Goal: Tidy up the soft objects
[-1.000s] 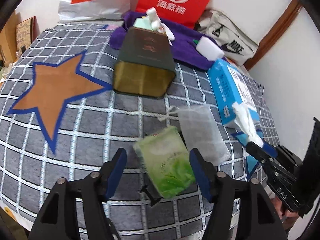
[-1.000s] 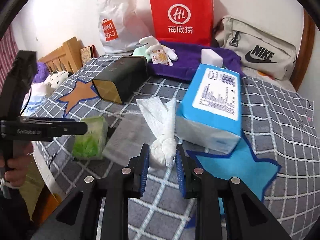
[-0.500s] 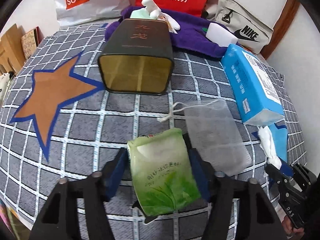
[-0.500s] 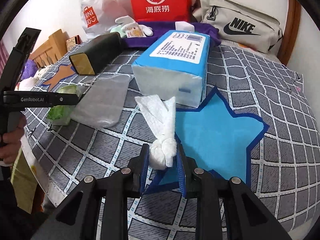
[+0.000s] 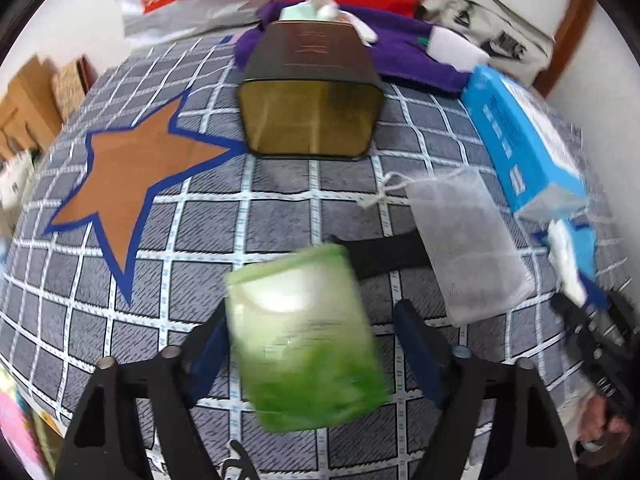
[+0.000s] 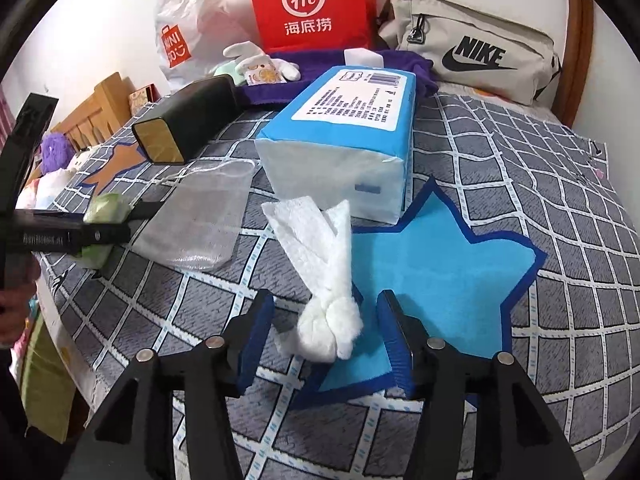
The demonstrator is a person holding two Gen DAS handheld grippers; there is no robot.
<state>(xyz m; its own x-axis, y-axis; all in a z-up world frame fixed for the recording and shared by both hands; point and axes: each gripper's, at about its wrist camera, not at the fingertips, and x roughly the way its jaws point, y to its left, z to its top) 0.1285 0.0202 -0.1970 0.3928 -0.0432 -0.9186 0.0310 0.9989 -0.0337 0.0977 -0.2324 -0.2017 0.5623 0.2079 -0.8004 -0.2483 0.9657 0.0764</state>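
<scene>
A green tea packet [image 5: 304,340], blurred, sits between the fingers of my left gripper [image 5: 310,360]; the jaws stand wider than the packet and I cannot tell whether a pad touches it. The packet also shows in the right wrist view [image 6: 105,216]. My right gripper [image 6: 326,344] is open around a knotted white tissue [image 6: 324,280] that lies on the blue star patch [image 6: 436,264]. A clear mesh drawstring pouch [image 5: 464,240] lies flat between the two grippers. A blue tissue pack [image 6: 352,132] lies beyond the tissue.
A dark open-ended box [image 5: 310,96] lies on its side on the checked bedspread [image 5: 248,220]. Behind it are a purple towel [image 6: 404,64], a plush toy [image 6: 256,64], a white sponge [image 6: 362,56], a red bag [image 6: 312,4], a Miniso bag [image 6: 180,28] and a Nike bag [image 6: 476,60].
My right gripper has opened and let the knotted tissue go onto the blue star. My left gripper has lifted with the green packet, which now looks loose between wider jaws.
</scene>
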